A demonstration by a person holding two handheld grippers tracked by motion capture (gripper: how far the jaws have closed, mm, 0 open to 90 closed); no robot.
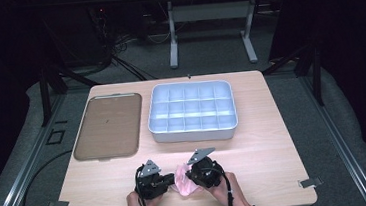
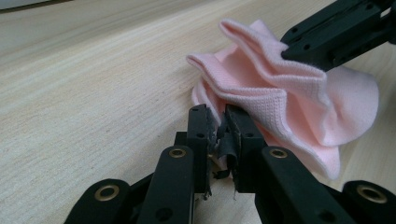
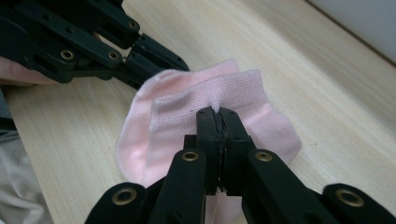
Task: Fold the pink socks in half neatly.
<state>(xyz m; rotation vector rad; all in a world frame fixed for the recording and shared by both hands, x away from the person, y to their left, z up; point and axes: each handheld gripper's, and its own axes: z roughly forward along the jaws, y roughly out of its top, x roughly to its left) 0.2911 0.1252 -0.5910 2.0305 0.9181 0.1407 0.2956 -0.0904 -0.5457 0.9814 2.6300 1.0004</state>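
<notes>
A small pink sock [image 1: 182, 182] lies bunched on the wooden table near its front edge, between the two hand-held grippers. My left gripper [image 1: 171, 179] comes at it from the left. In the left gripper view that gripper [image 2: 218, 116] has its jaws shut on a lower fold of the sock [image 2: 275, 88]. My right gripper [image 1: 189, 175] comes from the right. In the right gripper view it [image 3: 218, 114] is shut on the ribbed cuff of the sock [image 3: 187, 102]. Each view also shows the other gripper farther off: the right gripper [image 2: 327, 35] and the left gripper [image 3: 93, 42].
A white tray [image 1: 194, 134] divided into several compartments stands at the back centre-right of the table. A flat brown tray [image 1: 107, 125] lies at the back left. The person's hands [image 1: 229, 192] hold the grippers at the front edge.
</notes>
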